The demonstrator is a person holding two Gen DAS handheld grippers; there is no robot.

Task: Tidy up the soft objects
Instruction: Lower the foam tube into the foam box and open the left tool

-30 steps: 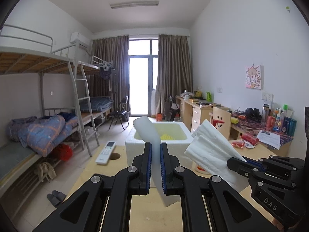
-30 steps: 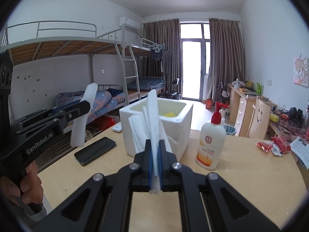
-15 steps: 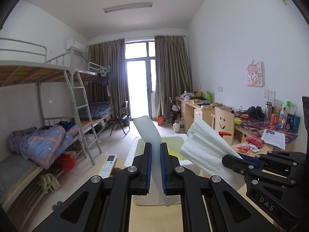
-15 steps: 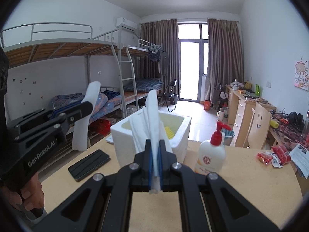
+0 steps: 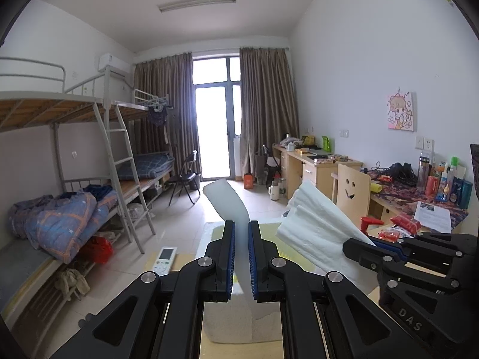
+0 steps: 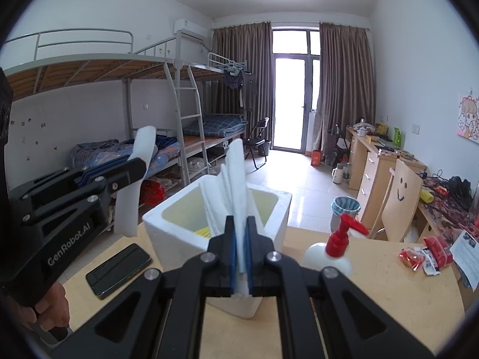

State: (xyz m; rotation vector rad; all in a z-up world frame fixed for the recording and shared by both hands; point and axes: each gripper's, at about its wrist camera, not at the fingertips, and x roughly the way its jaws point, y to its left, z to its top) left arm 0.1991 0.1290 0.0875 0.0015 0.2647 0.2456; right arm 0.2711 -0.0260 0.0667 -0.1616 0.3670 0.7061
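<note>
Here the left claw (image 5: 241, 257) pinches a foam strip (image 5: 226, 200); the right claw (image 6: 240, 254) clamps folded white sheets (image 6: 232, 185).

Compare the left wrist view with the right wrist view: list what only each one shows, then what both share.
Only the left wrist view: a white remote control lying beside the box.

Only the right wrist view: a black phone on the table, a red-pump lotion bottle, and the hand holding the left gripper.

Both: the white foam box, the left gripper shut on a white foam strip, the right gripper shut on folded white foam sheets, the bunk beds and the smiley chair.
</note>
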